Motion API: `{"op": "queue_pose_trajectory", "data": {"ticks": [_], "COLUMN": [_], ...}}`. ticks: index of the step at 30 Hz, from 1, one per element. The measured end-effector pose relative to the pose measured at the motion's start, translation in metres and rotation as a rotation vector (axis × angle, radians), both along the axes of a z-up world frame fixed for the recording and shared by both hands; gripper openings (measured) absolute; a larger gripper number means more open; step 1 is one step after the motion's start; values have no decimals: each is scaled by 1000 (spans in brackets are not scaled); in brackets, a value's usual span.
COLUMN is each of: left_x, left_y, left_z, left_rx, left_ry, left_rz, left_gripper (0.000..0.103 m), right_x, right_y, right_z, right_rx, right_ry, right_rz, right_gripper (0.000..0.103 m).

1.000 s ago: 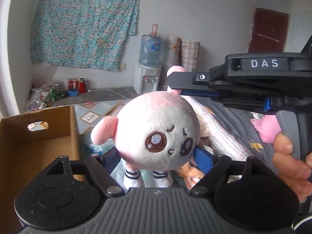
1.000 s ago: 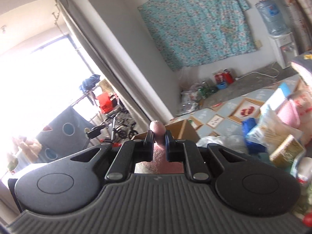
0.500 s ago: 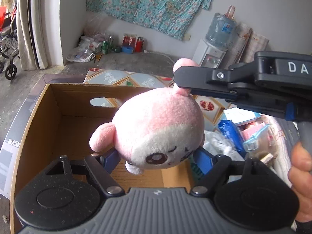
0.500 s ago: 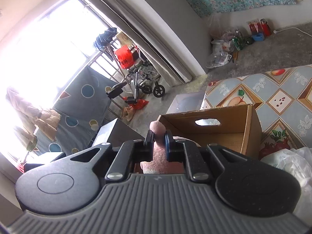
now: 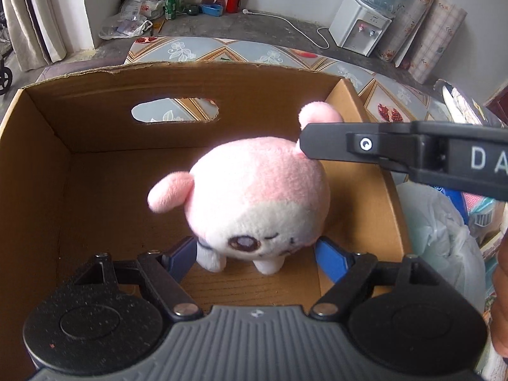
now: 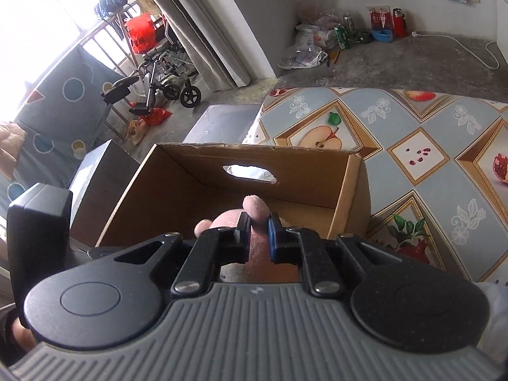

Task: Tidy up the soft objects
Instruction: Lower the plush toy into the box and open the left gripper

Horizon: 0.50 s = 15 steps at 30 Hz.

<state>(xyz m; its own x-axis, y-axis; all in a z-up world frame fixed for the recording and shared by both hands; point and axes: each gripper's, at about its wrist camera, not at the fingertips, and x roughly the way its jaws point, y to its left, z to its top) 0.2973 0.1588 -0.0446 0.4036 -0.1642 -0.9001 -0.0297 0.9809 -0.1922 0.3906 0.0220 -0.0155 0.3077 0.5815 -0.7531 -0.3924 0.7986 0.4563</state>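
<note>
A pink and white plush toy (image 5: 254,203) hangs over the inside of an open cardboard box (image 5: 95,120). My left gripper (image 5: 255,254) grips its lower body, with a blue pad pressed on each side and the jaws wide. My right gripper (image 5: 317,149) comes in from the right and is shut on the toy's far ear (image 5: 317,112). In the right wrist view that pink ear (image 6: 254,208) sticks up between the closed fingers of the right gripper (image 6: 256,231), above the box (image 6: 190,184). The toy's legs dangle above the box floor.
The box sits on a fruit-patterned mat (image 6: 412,146). A white plastic bag (image 5: 438,222) and packages lie right of the box. A water dispenser (image 5: 358,28) and cans and bottles (image 5: 190,0) stand by the far wall. A wheelchair (image 6: 165,79) is near the curtain.
Both grippers have carried the plush toy leftward and down, from beside the box to over its inside. Both views now tilt down into the box. The grips are unchanged.
</note>
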Motion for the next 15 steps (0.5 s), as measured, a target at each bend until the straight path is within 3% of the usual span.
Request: {"op": "queue_pose_trajectory", "data": {"ticks": [8,13,15], "left_x": [6,13,13], "left_y": [10,5,4], "left_z": [0,-6,-6], "left_rx": [14,30,27], "left_ry": [-19,-6,-8], "left_rz": [30,20,20], "left_gripper": [83,83,83], "right_x": [14,18,17], "right_y": [-6,-7,-9], "right_z": [-4,-2,1], "right_rx": [-112,-153,-137], "right_ry": [-76,-102,-111], "right_rz": [-17,-27,-25], "right_gripper": [10,16,25]}}
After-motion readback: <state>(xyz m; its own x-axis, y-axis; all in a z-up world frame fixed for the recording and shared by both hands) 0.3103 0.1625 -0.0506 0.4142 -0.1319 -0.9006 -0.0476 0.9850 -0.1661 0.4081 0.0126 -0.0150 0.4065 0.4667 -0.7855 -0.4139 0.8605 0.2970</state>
